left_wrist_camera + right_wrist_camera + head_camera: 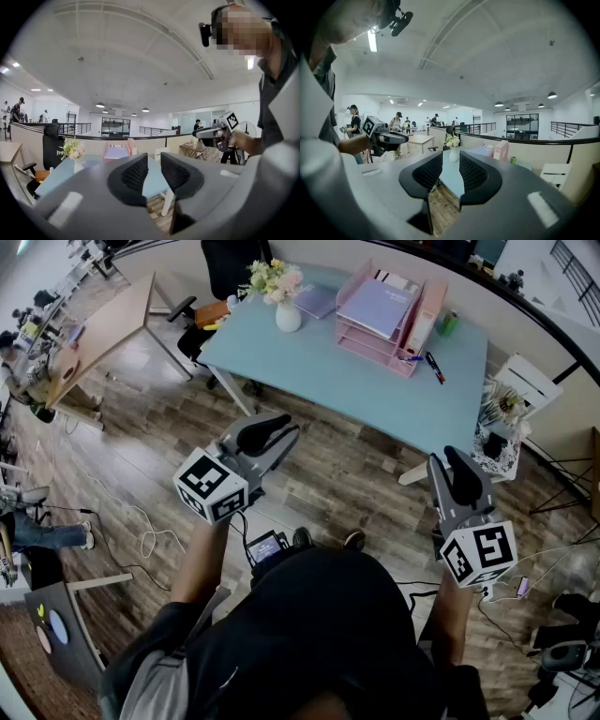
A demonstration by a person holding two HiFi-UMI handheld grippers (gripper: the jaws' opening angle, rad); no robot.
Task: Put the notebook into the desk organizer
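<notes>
A pink desk organizer (412, 334) stands at the back right of the light blue table (375, 399), with a lavender notebook (377, 306) lying in its top tray. A second lavender notebook (317, 301) lies flat on the table behind the vase. My left gripper (277, 432) and right gripper (450, 465) hover over the wooden floor, well short of the table, both pointing toward it. Each is open with nothing between its jaws. The organizer (116, 151) shows small and far off in the left gripper view, and the organizer (500, 150) sits just right of the jaws in the right gripper view.
A white vase of flowers (286, 301) stands at the table's back left. Pens (434, 367) lie by the organizer, with a green item (448, 324) behind it. A black office chair (202, 329) is at the left, a white side stand (502, 432) at the right. Cables (141, 531) trail on the floor.
</notes>
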